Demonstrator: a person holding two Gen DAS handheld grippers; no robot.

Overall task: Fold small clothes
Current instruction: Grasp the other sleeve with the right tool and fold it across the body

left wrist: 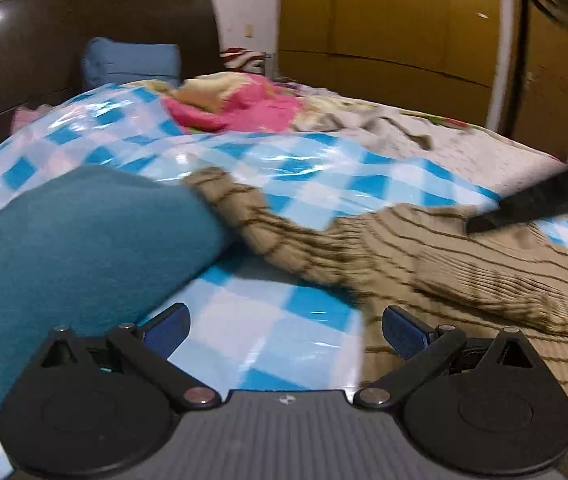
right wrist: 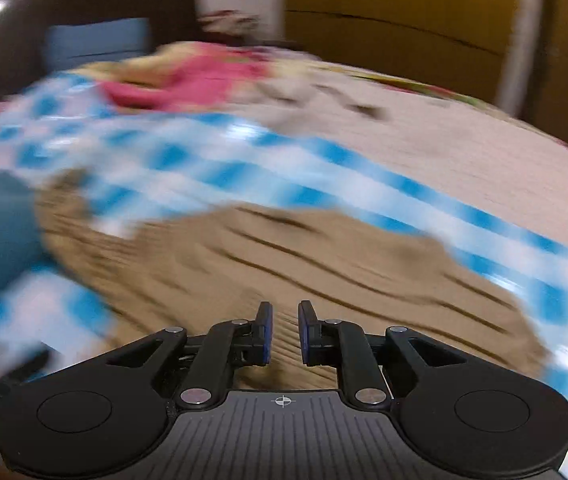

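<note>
Lying on the blue-checked sheet (left wrist: 268, 332) over the bed (left wrist: 495, 156), a tan striped sweater (left wrist: 463, 280) spreads beside a teal garment (left wrist: 84, 236). Left gripper (left wrist: 284, 326) hovers at the sweater's edge, fingers (left wrist: 403, 330) spread wide, empty. Right gripper (right wrist: 282, 330) sits above the sweater (right wrist: 284, 256), fingers (right wrist: 264, 330) narrowly parted, nothing visibly between them; view blurred.
</note>
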